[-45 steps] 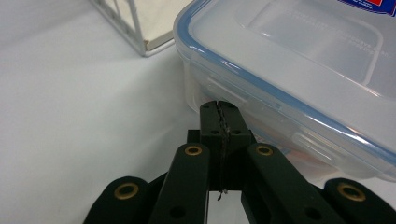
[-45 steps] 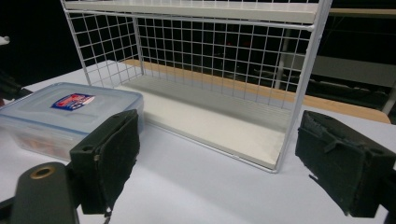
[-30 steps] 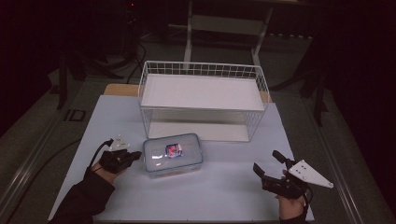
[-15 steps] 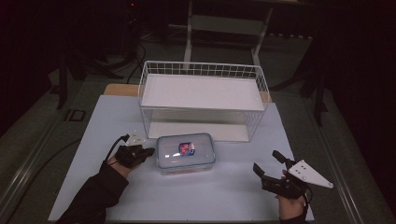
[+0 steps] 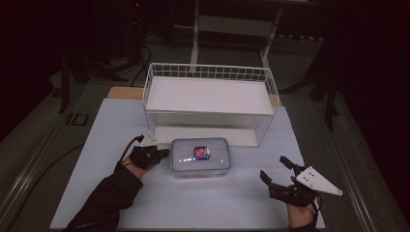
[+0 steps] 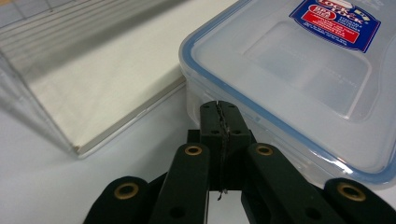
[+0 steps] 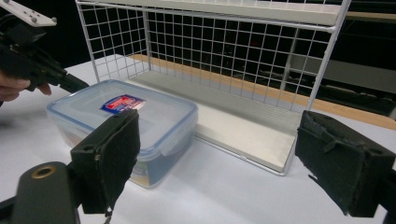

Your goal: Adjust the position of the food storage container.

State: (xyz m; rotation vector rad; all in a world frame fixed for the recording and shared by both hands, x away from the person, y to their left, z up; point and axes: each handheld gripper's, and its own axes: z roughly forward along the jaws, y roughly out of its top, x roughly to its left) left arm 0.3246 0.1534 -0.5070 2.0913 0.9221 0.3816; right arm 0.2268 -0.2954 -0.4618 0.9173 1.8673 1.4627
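A clear plastic food container (image 5: 200,155) with a blue-rimmed lid and a red and blue label lies on the white table, just in front of the wire rack. My left gripper (image 5: 162,153) is shut with nothing between its jaws. Its closed tips (image 6: 219,109) rest against the container's (image 6: 289,70) left side wall, below the lid rim. My right gripper (image 5: 273,167) stands open near the table's front right, apart from the container. In the right gripper view the wide-open gripper (image 7: 224,154) faces the container (image 7: 121,116), with the left gripper (image 7: 70,83) at its far side.
A white wire rack (image 5: 208,94) with a flat upper shelf and a low base board (image 6: 107,79) stands at the back of the table (image 5: 96,145). Its open front faces me (image 7: 224,46). The surroundings are dark, with stands and cables on the floor.
My left gripper has slid to the right and a little toward the rack, and the container has moved the same way ahead of it. The right gripper has stayed put.
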